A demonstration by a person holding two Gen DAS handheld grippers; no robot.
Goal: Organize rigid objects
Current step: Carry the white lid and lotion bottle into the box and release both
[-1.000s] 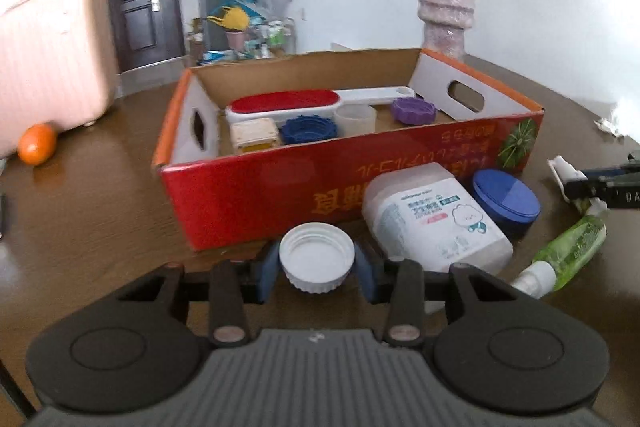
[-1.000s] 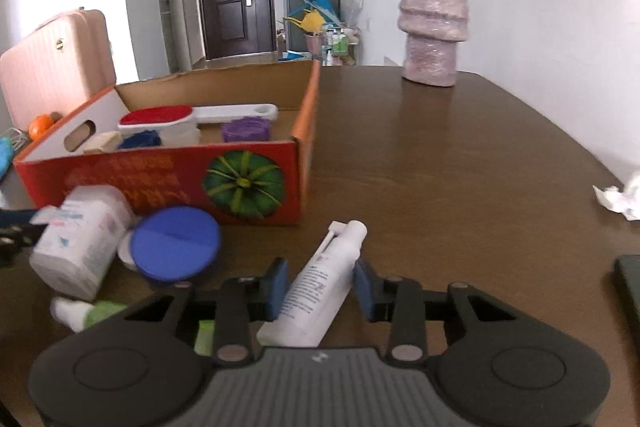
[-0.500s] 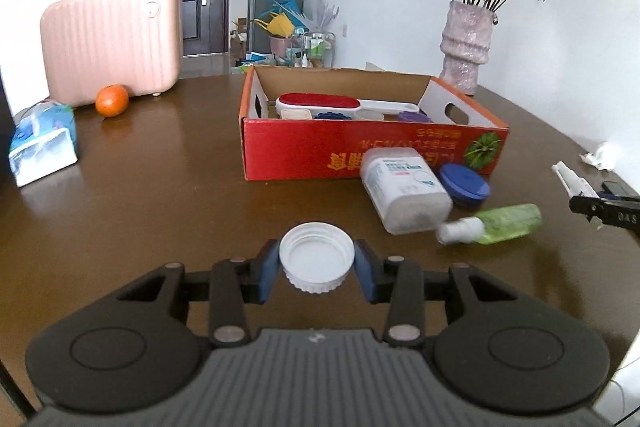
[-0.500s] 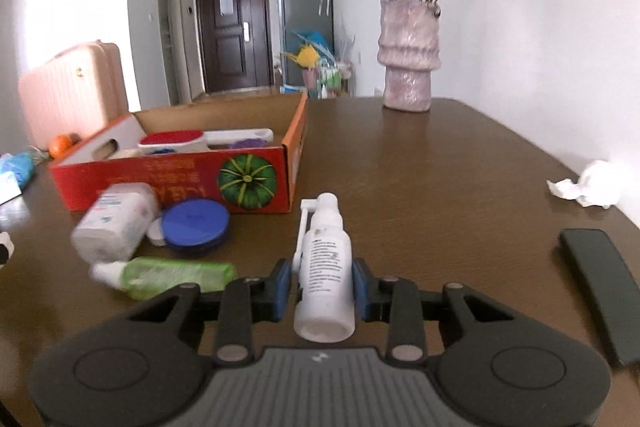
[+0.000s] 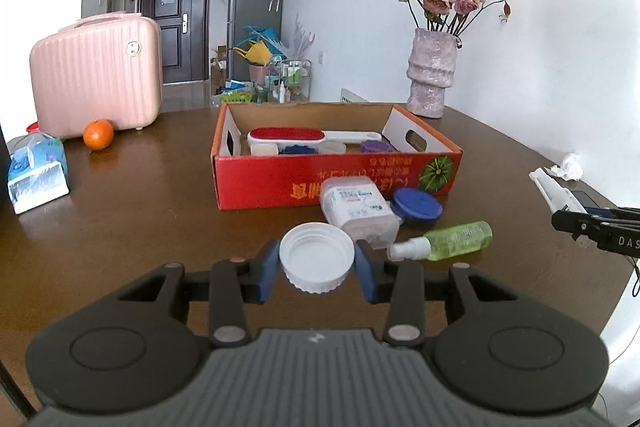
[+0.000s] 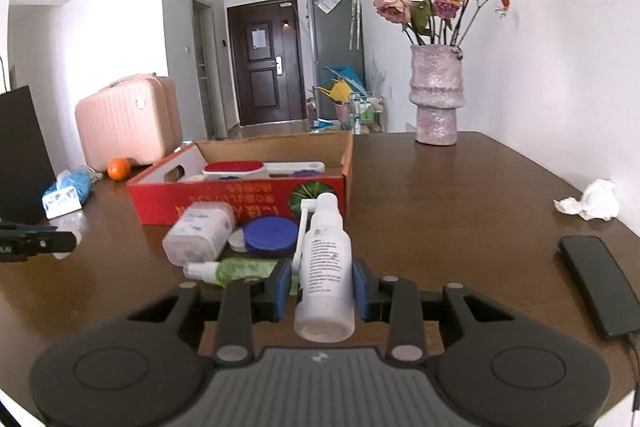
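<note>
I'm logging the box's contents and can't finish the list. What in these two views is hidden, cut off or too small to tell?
- Low items in the red box: both views, its front wall hides all but their tops.
- Print on the white spray bottle: right wrist view, too small to read.
- Small white piece behind the blue lid: right wrist view, mostly covered.
- Black device: right wrist view, its near end is cut off by the edge.

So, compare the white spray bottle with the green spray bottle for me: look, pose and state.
The white spray bottle is opaque with a printed label; the green spray bottle is translucent green with a white nozzle. The white one is clamped in the right hand-held gripper above the table; the green one lies on its side on the table, untouched. The white one's nozzle points towards the red box; the green one lies crosswise. Both are small spray bottles outside that box.
</note>
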